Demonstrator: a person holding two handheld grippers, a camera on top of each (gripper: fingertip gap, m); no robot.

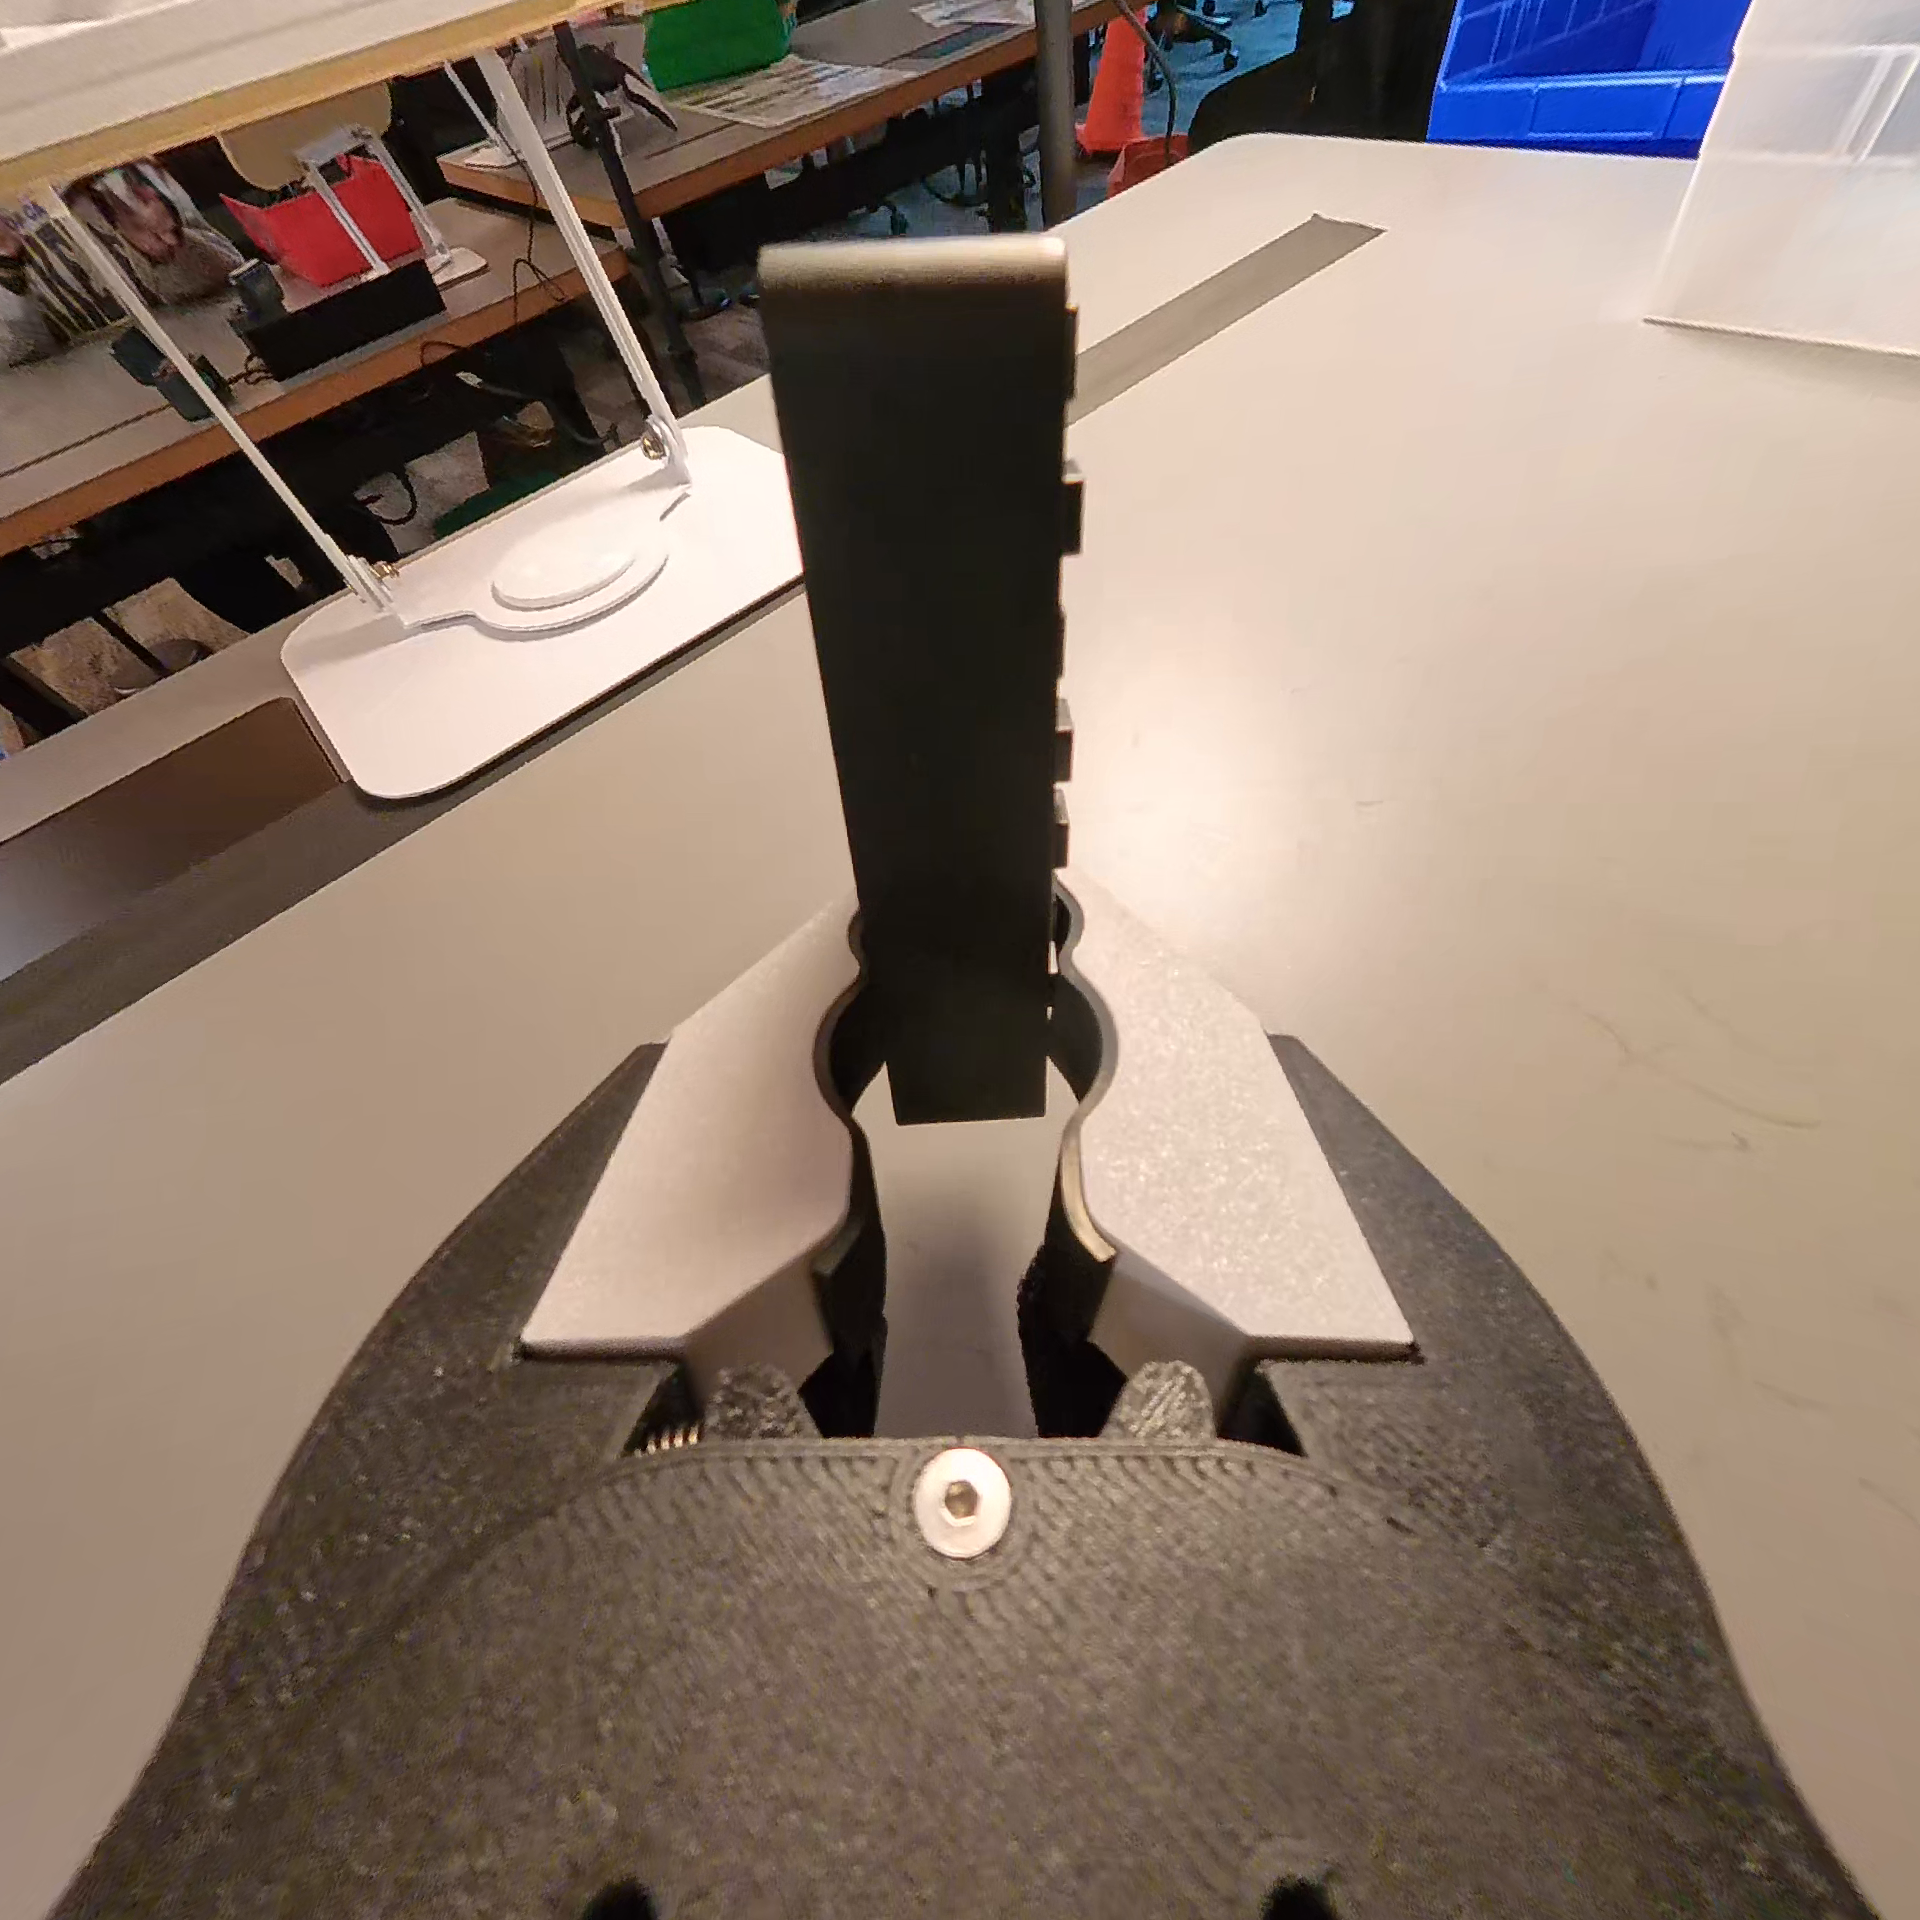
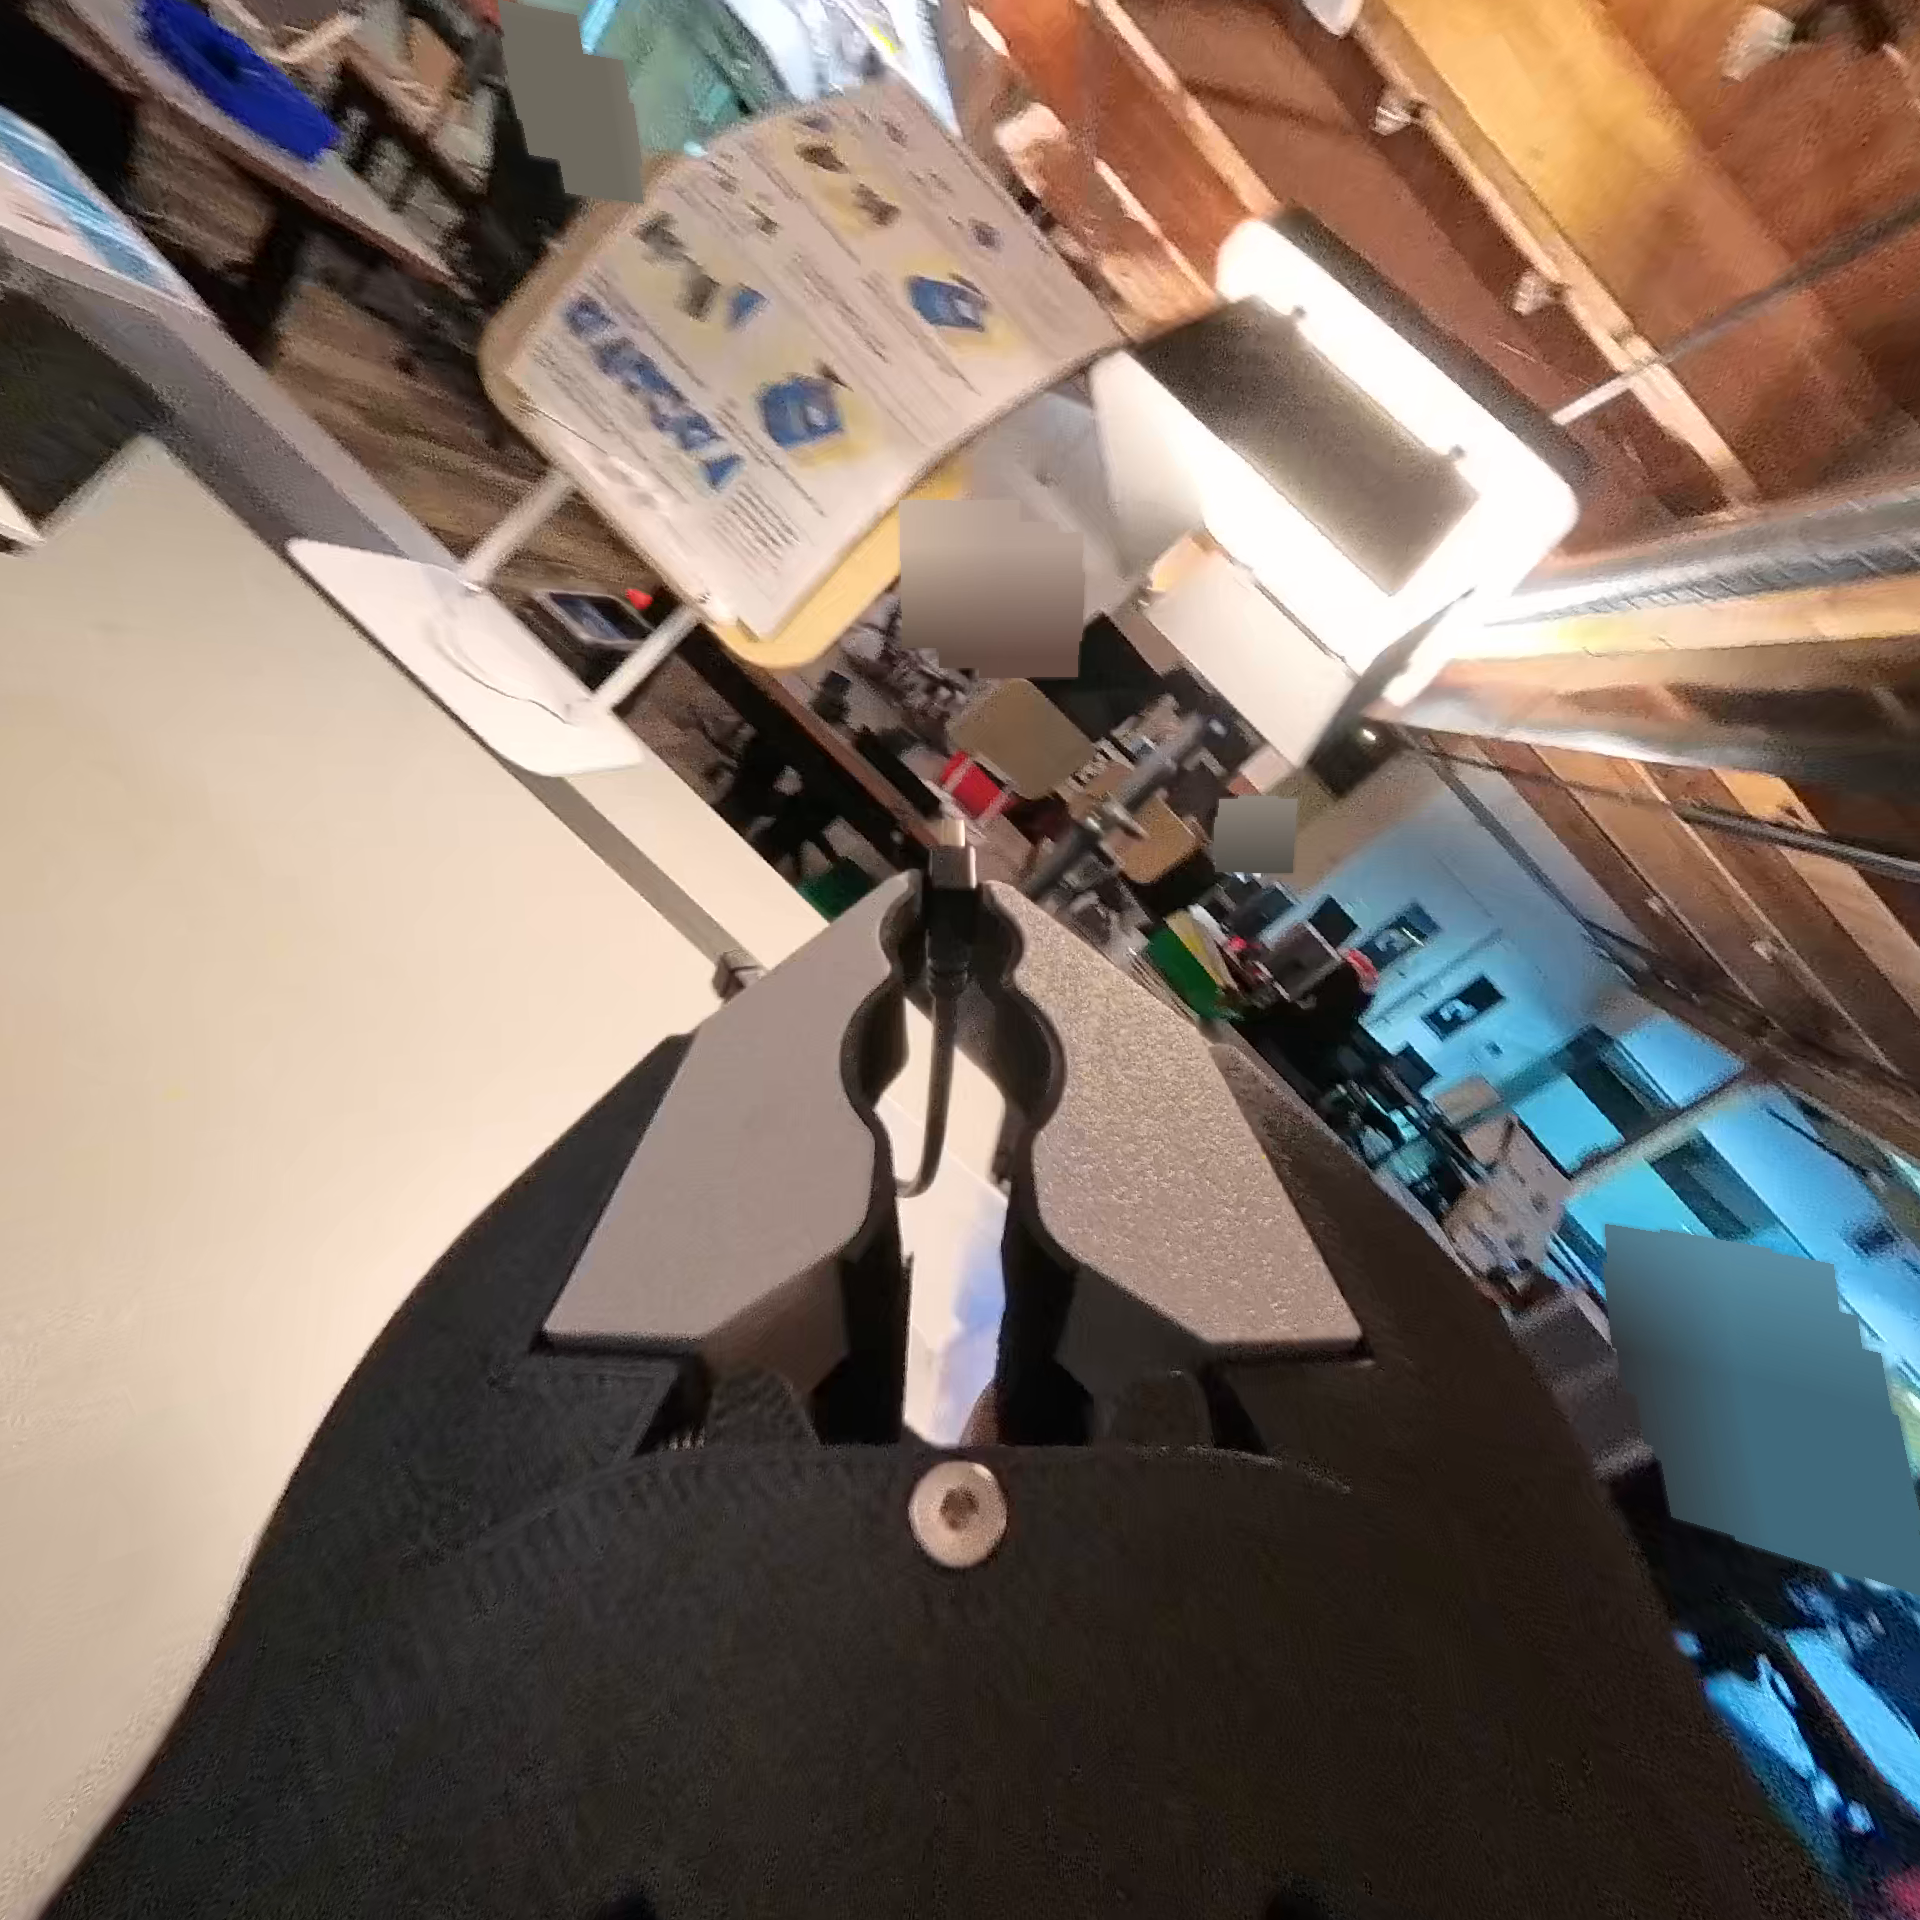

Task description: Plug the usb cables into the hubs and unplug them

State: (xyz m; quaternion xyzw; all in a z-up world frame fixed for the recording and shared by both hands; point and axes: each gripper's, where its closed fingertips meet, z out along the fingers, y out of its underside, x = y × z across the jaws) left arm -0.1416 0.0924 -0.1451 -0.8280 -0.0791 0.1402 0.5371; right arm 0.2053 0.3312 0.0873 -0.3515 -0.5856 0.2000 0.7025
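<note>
In the left wrist view, my left gripper is shut on a long black USB hub. The hub sticks out forward past the fingertips, raised above the pale table, with small port bumps along its right edge. In the right wrist view, my right gripper is shut on a thin black USB cable just behind its plug. The plug's metal tip pokes out past the fingertips. The cable trails back between the fingers. This view is tilted and lifted off the table. Neither view shows the other gripper.
A white stand base with thin white legs sits on the table's left side and carries a tilted printed board. A translucent plastic box stands far right, a blue bin behind it. Other workbenches lie beyond the table edge. Tip to tip, the grippers are about 50 cm apart.
</note>
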